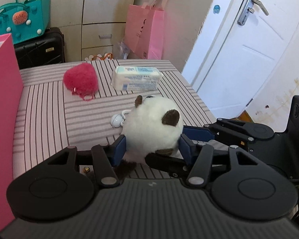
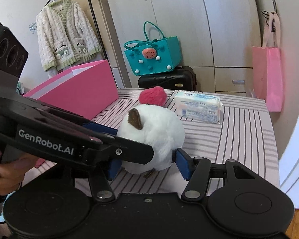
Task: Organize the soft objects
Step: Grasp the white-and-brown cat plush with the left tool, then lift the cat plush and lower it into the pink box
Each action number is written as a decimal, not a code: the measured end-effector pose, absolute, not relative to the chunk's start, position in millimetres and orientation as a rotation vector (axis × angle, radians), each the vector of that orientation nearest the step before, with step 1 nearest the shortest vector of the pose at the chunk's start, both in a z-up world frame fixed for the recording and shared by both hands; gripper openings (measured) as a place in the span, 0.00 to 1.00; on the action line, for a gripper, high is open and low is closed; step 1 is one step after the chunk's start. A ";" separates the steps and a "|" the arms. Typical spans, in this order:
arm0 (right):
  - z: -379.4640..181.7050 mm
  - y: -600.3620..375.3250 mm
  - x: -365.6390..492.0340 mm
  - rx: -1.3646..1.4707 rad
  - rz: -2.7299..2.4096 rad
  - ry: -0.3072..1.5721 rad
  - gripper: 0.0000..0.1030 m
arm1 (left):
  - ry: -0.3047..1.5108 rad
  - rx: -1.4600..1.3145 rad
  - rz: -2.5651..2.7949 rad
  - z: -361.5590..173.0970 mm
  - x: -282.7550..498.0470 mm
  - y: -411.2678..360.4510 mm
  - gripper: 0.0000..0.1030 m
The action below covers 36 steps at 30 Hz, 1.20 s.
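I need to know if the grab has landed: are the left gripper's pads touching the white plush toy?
Touching. In the left wrist view both blue pads of the left gripper press into the white plush toy, fur bulging past them.

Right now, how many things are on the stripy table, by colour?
White: 2, the fluffy cat toy held by the fingers of both grippers, and the tissue pack
Pink or red: 2, the fuzzy heart and the pink box
Total: 4
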State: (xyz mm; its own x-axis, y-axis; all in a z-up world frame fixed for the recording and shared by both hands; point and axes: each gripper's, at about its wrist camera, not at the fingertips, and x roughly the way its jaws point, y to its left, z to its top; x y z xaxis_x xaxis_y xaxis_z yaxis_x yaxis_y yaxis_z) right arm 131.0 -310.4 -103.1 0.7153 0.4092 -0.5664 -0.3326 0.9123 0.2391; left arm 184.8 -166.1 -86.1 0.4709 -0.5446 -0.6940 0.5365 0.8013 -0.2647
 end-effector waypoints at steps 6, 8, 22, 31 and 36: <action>-89.5 -290.0 110.2 0.073 0.409 0.720 0.61 | 0.945 -0.045 -0.702 -80.9 170.7 -145.7 0.53; -83.6 -283.5 104.9 0.068 0.409 0.741 0.61 | 0.971 -0.070 -0.709 -79.4 167.0 -137.7 0.53; -52.6 -240.1 71.8 0.134 0.448 0.862 0.61 | 1.119 -0.231 -0.718 -64.8 138.9 -75.3 0.53; -34.2 -204.0 47.0 0.117 0.485 0.925 0.62 | 1.140 -0.266 -0.708 -51.0 105.5 -37.8 0.53; -27.8 -181.6 38.8 0.101 0.509 0.975 0.62 | 1.159 -0.298 -0.683 -49.0 87.7 -14.3 0.53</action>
